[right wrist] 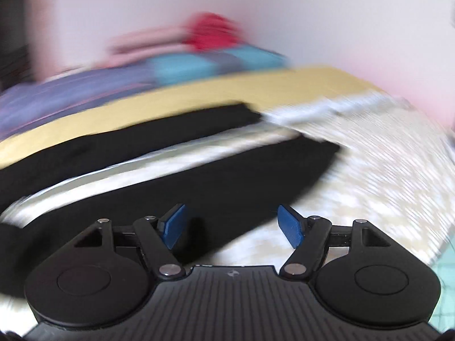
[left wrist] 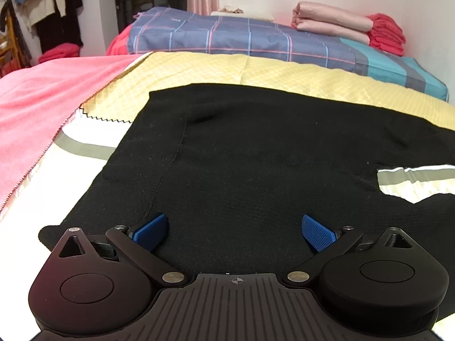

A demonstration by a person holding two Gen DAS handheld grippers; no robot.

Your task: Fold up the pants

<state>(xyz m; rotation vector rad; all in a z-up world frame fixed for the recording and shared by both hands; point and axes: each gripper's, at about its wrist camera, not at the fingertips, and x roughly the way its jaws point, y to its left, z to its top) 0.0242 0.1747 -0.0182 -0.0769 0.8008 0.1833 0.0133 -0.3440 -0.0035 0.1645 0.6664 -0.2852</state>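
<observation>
Black pants [left wrist: 256, 153] lie flat on the bed, waist end near my left gripper, legs running off to the right. My left gripper [left wrist: 234, 228] is open and empty, its blue pads [left wrist: 152, 230] low over the near waist edge. In the blurred right wrist view the two legs [right wrist: 199, 182] lie apart with white bedding between them. My right gripper [right wrist: 231, 223] is open and empty over the near leg's lower edge, close to the leg ends.
A yellow quilted cloth [left wrist: 256, 71] lies under the far side of the pants. A pink blanket [left wrist: 42, 99] lies left. A plaid folded quilt [left wrist: 241, 37] with pink and red stacks [left wrist: 355, 25] sits at the back. White bedding [right wrist: 384, 176] extends right.
</observation>
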